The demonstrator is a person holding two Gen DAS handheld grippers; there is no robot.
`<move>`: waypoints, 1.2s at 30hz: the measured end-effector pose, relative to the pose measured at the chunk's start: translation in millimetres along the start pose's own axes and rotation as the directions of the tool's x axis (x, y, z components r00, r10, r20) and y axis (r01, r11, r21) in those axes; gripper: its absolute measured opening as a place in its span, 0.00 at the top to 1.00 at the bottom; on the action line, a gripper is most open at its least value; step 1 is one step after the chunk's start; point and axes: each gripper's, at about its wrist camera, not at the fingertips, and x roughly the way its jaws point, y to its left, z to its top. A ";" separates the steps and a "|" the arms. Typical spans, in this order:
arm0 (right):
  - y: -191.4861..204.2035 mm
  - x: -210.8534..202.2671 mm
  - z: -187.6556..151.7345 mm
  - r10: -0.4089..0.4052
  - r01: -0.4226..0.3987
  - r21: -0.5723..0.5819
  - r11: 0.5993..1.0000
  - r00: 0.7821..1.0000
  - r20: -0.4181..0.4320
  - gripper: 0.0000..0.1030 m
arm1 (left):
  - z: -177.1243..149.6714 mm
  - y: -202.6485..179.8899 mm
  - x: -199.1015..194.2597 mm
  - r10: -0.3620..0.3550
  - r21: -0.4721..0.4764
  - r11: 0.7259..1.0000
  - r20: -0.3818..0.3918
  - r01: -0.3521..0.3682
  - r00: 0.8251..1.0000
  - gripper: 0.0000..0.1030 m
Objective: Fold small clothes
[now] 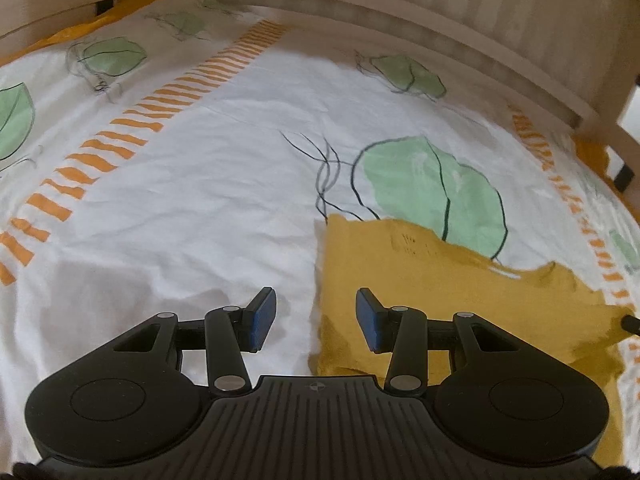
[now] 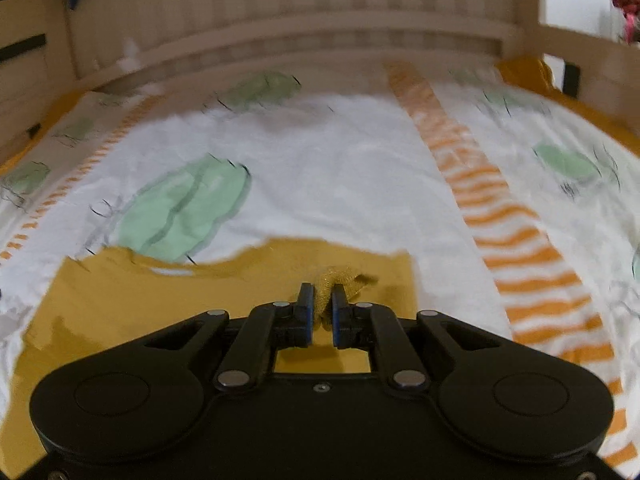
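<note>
The mustard garment [image 2: 224, 292] on the bed [image 1: 224, 168] appears light and limp, best pinched at an edge: right gripper [image 2: 319, 312] jaws clamp a bunched fold, left gripper [image 1: 316, 316] jaws stand open.

The mustard garment [image 1: 440, 280] is soft matt knit cloth, lying on a crinkled white cotton bedsheet [image 1: 224, 184] printed with green leaves and orange stripes, framed by a pale smooth wooden bed rail [image 1: 400, 20]; both grippers look matt black plastic with blue ribbed pads [image 1: 262, 320].
</note>
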 end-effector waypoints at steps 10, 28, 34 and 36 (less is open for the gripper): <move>-19.5 24.3 -31.5 0.007 -0.003 0.042 0.999 0.994 -0.108 0.85 | -23.9 -15.2 42.6 -0.019 0.052 0.998 -0.109 0.025 0.994 0.59; -51.6 47.6 -21.0 0.103 -0.077 0.300 0.951 0.992 -0.074 0.55 | -29.2 -4.3 52.6 -0.036 0.009 0.999 -0.138 0.038 0.990 0.55; -36.3 37.1 -6.1 0.090 -0.089 0.187 0.978 0.996 0.003 0.83 | -29.2 -4.2 52.9 -0.035 0.009 0.999 -0.137 0.037 0.990 0.55; -33.2 30.5 -3.6 0.055 -0.063 0.153 0.986 0.997 0.058 0.83 | -29.2 -4.4 53.1 -0.034 0.011 0.999 -0.137 0.035 0.990 0.55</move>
